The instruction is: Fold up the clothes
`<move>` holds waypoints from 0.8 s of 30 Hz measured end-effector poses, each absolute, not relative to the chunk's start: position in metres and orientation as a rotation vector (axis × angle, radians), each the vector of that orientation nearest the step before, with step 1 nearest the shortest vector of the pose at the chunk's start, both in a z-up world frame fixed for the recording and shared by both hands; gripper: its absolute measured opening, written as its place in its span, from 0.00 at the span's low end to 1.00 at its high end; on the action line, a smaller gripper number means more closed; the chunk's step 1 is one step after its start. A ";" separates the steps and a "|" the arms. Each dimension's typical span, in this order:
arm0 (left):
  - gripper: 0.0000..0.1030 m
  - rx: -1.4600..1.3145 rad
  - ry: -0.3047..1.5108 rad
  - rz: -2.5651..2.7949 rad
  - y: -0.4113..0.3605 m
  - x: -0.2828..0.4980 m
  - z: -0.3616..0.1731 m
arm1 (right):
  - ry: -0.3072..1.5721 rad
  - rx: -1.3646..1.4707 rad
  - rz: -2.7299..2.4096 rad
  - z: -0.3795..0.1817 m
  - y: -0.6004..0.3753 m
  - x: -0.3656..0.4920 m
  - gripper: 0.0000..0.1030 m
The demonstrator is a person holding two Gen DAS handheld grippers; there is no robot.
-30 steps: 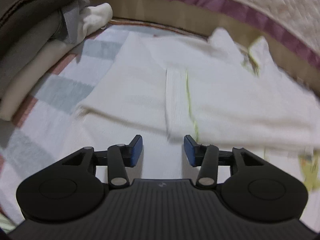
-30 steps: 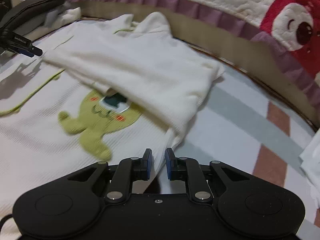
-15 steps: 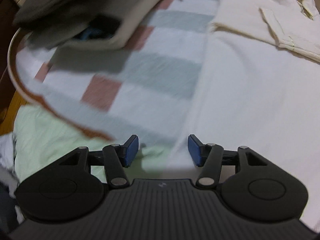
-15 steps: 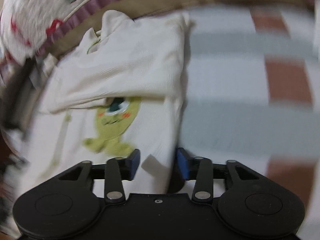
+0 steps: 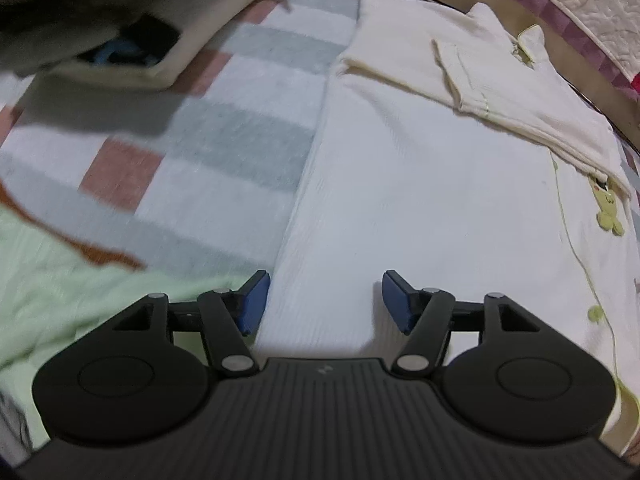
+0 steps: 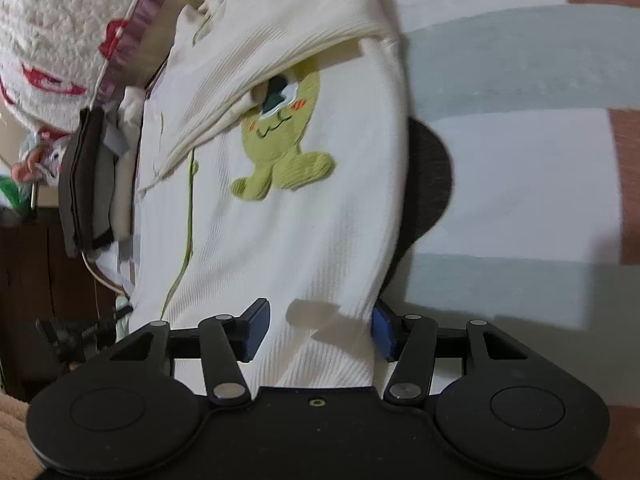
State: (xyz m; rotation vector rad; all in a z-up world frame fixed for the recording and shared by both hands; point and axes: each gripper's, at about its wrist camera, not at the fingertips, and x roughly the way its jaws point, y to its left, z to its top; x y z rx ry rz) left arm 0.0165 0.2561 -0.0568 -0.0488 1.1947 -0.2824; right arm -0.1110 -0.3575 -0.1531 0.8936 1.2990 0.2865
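A cream ribbed top (image 5: 420, 200) lies flat on the striped blanket, both sleeves (image 5: 500, 92) folded across its chest. A green cartoon figure (image 6: 280, 152) shows on its front, half under a sleeve (image 6: 288, 40). My left gripper (image 5: 324, 300) hovers over the top's lower left corner, its jaws opening. The garment's side edge runs between them and the pads (image 5: 254, 300) are not pressing on cloth. My right gripper (image 6: 318, 330) is at the top's (image 6: 300, 240) lower right side, its jaws also opening. Cloth lies between them, loose.
A stack of folded dark and beige clothes (image 5: 100, 20) sits on the blanket (image 5: 200, 140) left of the top, also in the right wrist view (image 6: 92, 184). A quilted cover with red prints (image 6: 52, 40) borders the far side. Pale green cloth (image 5: 60, 300) lies at the near left.
My left gripper has moved from the folded sleeve to the top's lower left corner, jaws wider. My right gripper has rolled, and its nearly shut jaws have spread over the hem.
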 end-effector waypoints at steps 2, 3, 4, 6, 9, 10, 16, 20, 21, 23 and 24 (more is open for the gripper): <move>0.60 -0.049 1.200 -0.308 0.255 0.024 -0.058 | 1.316 0.910 0.286 -0.154 -0.356 -0.111 0.58; 0.60 -0.049 1.203 -0.320 0.255 0.028 -0.059 | 1.331 0.921 0.291 -0.155 -0.355 -0.112 0.58; 0.62 -0.034 1.201 -0.328 0.255 0.030 -0.061 | 1.345 0.931 0.296 -0.156 -0.355 -0.112 0.58; 0.64 -0.014 1.185 -0.331 0.256 0.037 -0.065 | 1.363 0.942 0.314 -0.159 -0.354 -0.111 0.58; 0.64 -0.030 1.183 -0.329 0.256 0.052 -0.073 | 1.350 0.965 0.325 -0.161 -0.353 -0.108 0.59; 0.64 -0.043 1.181 -0.331 0.256 0.057 -0.075 | 1.328 0.967 0.327 -0.159 -0.354 -0.107 0.47; 0.02 0.097 1.182 -0.374 0.230 0.056 -0.079 | 1.074 0.903 0.335 -0.129 -0.358 -0.108 0.06; 0.02 -0.033 1.121 -0.399 0.238 0.056 -0.065 | 0.927 0.874 0.372 -0.108 -0.365 -0.107 0.06; 0.02 -0.063 1.114 -0.398 0.241 0.058 -0.064 | 0.924 0.886 0.378 -0.108 -0.367 -0.105 0.06; 0.04 -0.095 1.110 -0.405 0.245 0.063 -0.064 | 0.968 0.897 0.386 -0.115 -0.365 -0.103 0.06; 0.08 -0.055 1.130 -0.388 0.242 0.065 -0.067 | 0.991 0.902 0.390 -0.119 -0.364 -0.102 0.08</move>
